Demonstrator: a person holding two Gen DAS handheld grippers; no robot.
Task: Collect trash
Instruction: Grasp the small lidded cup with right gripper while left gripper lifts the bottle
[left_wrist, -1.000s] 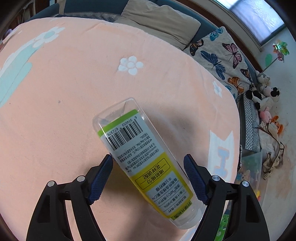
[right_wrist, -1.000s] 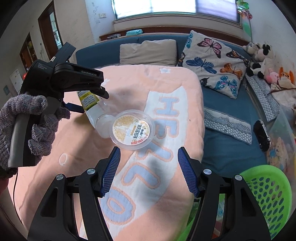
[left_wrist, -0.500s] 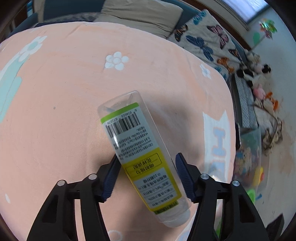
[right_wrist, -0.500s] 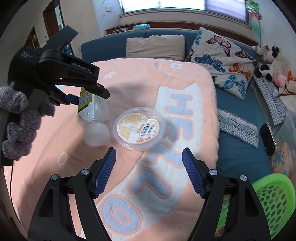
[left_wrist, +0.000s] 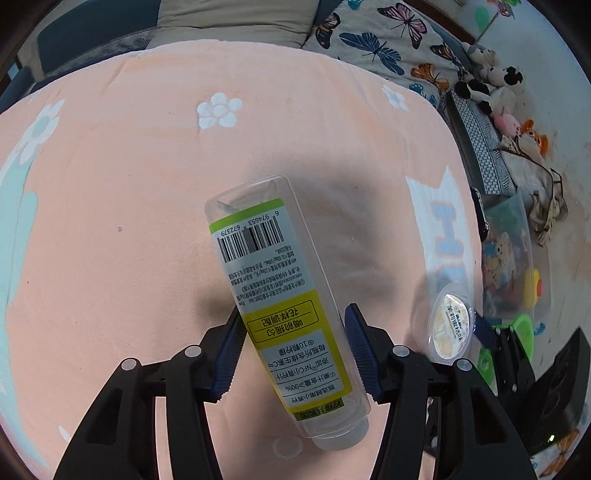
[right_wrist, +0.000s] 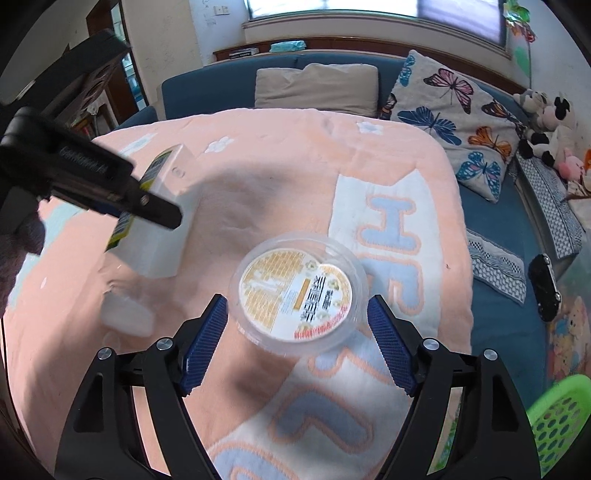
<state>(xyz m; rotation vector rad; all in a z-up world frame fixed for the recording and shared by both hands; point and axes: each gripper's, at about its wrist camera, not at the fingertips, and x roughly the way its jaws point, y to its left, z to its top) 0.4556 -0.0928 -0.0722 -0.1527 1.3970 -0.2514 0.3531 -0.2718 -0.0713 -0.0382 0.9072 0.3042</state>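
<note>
A clear plastic bottle (left_wrist: 273, 291) with a yellow and white label sits between the fingers of my left gripper (left_wrist: 295, 347), which is shut on it and holds it above the peach blanket. The bottle also shows in the right wrist view (right_wrist: 159, 225), blurred, with the left gripper over it. A round clear plastic cup with a printed lid (right_wrist: 297, 291) lies on the blanket between the open fingers of my right gripper (right_wrist: 295, 343), untouched. The cup also shows in the left wrist view (left_wrist: 448, 325).
A green perforated basket (right_wrist: 554, 417) stands at the lower right, off the bed. The peach blanket (right_wrist: 295, 166) covers the bed. Butterfly pillows (right_wrist: 454, 110), a beige pillow and plush toys (right_wrist: 543, 122) lie at the far side. A clear toy bin (left_wrist: 513, 258) stands on the floor.
My left gripper closed on the bottle and lifted it off the blanket. My right gripper moved forward so that the cup now lies between its open fingers.
</note>
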